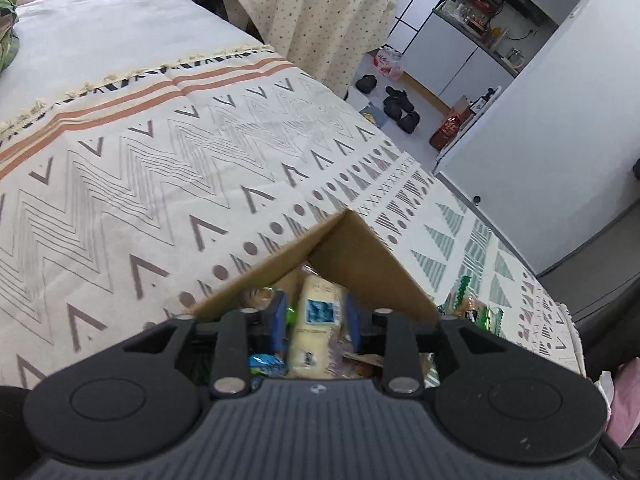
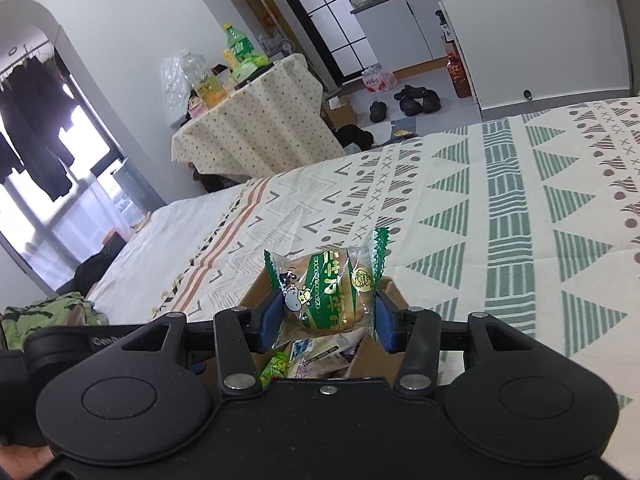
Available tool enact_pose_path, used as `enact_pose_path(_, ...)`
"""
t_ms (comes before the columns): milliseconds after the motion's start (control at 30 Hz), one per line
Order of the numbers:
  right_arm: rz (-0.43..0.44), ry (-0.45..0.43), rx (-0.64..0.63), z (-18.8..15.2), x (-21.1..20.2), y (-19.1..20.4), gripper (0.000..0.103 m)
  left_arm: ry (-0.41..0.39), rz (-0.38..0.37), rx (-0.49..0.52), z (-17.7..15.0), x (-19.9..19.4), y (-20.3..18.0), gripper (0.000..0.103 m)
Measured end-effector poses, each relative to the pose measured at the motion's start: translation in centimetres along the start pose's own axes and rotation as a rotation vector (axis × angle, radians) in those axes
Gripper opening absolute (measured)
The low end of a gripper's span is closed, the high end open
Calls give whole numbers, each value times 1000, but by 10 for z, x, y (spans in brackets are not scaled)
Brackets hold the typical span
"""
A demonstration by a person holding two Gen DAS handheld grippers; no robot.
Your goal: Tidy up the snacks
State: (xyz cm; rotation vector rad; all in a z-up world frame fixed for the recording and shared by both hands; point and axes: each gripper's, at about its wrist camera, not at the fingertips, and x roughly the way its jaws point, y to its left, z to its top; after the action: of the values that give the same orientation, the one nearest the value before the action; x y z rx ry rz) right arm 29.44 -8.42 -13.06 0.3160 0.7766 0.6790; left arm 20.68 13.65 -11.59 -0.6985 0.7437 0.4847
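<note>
Right claw [image 2: 326,312]: clenched on the green bun packet [image 2: 328,292], blue pads pressing its two sides, packet lifted clear of everything below.
Left claw [image 1: 316,320]: poised over the cardboard box [image 1: 360,256], pads flanking the pale wafer packet [image 1: 318,320]; contact not clear through the blur, so grip cannot be told.
Bun packet axis: crimped ends to left and right, long axis straight across the right claw.
Box from right claw: directly beneath and slightly near, open mouth showing snacks under the held packet.
Box location: on the patterned bedspread [image 1: 160,184], one corner pointing far.
Nearer arm: both over the box; right one alone carrying a load.
Coming move, as judged: straight lowering into the box, no sideways travel needed.
Loose snacks [image 1: 476,308]: on the bed, right of the box.
</note>
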Motion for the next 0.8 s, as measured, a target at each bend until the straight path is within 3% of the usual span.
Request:
enact_pose_path(200,3,21,-10,1,19,19,48,11,28,-14,11,-4,13,52)
enact_pose_path(267,15,22,-18,2,23,24,58,5,34,-9,13,-7,15,58)
enact_pose_path(300,17,29,-22,1,24,26,67,5,40,-7,13,-8,16,64)
enact_pose_path(333,7,31,-27,0,24,27,70,12,52,-3,12,-10,15,72)
enact_pose_path(533,-56,36,12,-7,10,23,71,53,65,74,11,-22,7,90)
enact_pose_path(800,-113,56,60,-20,-25,21,73,67,9,126,6,-38,6,93)
